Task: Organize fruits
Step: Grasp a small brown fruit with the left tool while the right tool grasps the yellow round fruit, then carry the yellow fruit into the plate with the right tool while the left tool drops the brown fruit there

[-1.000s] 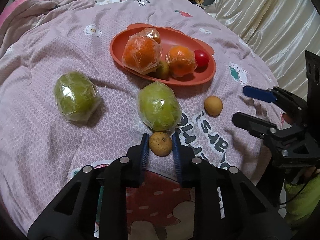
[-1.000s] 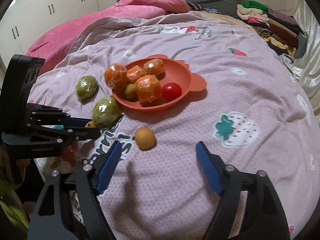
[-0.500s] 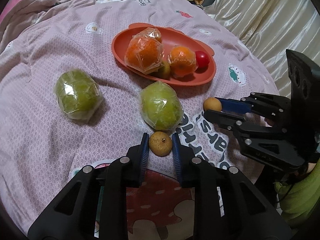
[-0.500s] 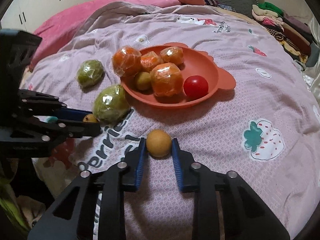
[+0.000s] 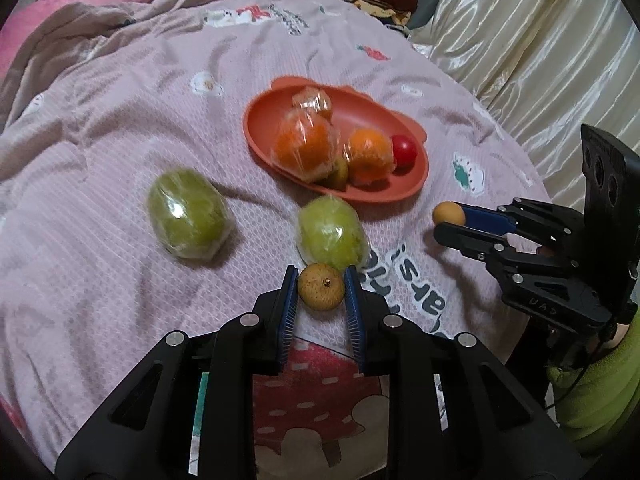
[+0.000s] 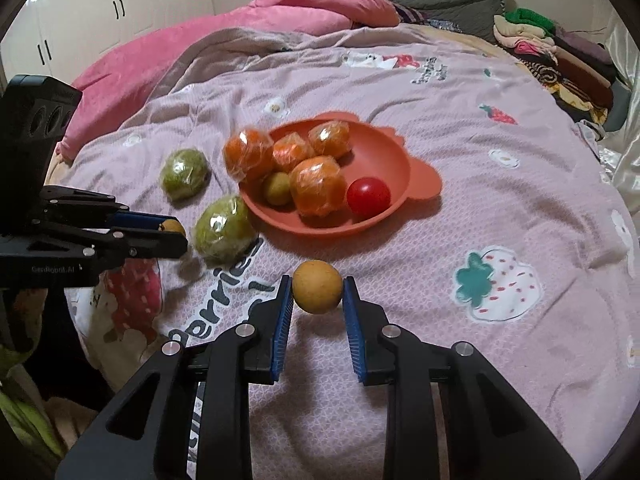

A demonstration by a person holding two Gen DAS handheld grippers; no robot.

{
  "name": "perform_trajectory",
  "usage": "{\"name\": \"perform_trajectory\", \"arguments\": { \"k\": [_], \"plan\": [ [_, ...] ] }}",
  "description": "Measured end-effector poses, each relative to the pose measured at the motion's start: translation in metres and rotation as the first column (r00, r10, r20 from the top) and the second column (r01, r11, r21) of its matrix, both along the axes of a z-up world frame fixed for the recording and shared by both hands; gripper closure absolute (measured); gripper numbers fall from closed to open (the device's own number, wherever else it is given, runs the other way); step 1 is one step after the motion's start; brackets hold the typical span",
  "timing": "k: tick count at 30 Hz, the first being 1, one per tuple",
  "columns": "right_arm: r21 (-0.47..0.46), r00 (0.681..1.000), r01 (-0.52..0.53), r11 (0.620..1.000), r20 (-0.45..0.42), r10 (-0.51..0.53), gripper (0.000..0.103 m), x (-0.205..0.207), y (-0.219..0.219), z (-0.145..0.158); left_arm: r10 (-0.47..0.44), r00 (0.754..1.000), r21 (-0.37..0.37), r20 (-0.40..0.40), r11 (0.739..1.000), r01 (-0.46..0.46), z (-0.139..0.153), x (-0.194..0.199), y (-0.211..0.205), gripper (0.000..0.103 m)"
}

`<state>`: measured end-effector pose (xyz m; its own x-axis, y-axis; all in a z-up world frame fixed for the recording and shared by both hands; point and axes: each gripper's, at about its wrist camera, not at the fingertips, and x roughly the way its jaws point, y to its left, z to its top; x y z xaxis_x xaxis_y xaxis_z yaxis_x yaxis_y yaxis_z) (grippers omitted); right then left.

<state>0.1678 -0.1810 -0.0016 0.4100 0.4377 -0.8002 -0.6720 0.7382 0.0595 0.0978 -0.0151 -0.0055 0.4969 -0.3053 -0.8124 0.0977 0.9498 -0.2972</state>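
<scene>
**Both grippers clamped on small fruits, plate not yet loaded with them**

Left gripper (image 5: pixel 321 286): clenched on a small brown fruit (image 5: pixel 321 286), pads pressing both sides. Fruit sits just in front of the near wrapped green fruit (image 5: pixel 331 233); can't tell if it's touching the bedspread (image 5: pixel 100 128).

Right gripper (image 6: pixel 317 288): grasping a small yellow-orange fruit (image 6: pixel 317 287), pinched between the blue pads, a shadow on the cover under it. It's near the front rim of the orange plate (image 6: pixel 416 176), not on it.

Plate holds wrapped oranges (image 6: pixel 318 186), one small green fruit (image 6: pixel 277 188) and a red tomato (image 6: pixel 368 195).

Second wrapped green fruit (image 5: pixel 188 214) lies on the bedspread left of the plate, well apart from the grippers.

Pink blanket (image 6: pixel 224 28) at the far edge; folded clothes (image 6: pixel 560 52) stacked at the far right.
</scene>
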Motion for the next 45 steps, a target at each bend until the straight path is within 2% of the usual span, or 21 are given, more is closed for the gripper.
{"name": "perform_trajectory", "arguments": {
  "k": [9,20,35,45],
  "plan": [
    [0.013,0.999,0.010,1.000,0.035,-0.011,0.079,0.010,-0.002,0.017,0.040,0.998,0.008,0.049,0.999,-0.040,0.020,0.015,0.015,0.087],
    [0.012,0.999,0.006,1.000,0.042,-0.006,0.079,0.023,0.005,0.021,0.062,0.994,0.013,0.086,0.998,-0.063,0.035,0.039,0.029,0.087],
    [0.017,0.999,0.022,1.000,0.043,-0.022,0.079,0.047,0.009,0.020,0.052,0.995,0.009,0.084,0.999,-0.053,0.038,0.083,0.035,0.087],
    [0.010,0.999,0.017,1.000,0.039,-0.018,0.079,0.062,0.015,0.016,0.034,0.998,-0.010,0.058,0.999,-0.033,0.030,0.114,0.030,0.087]
  ]
}}
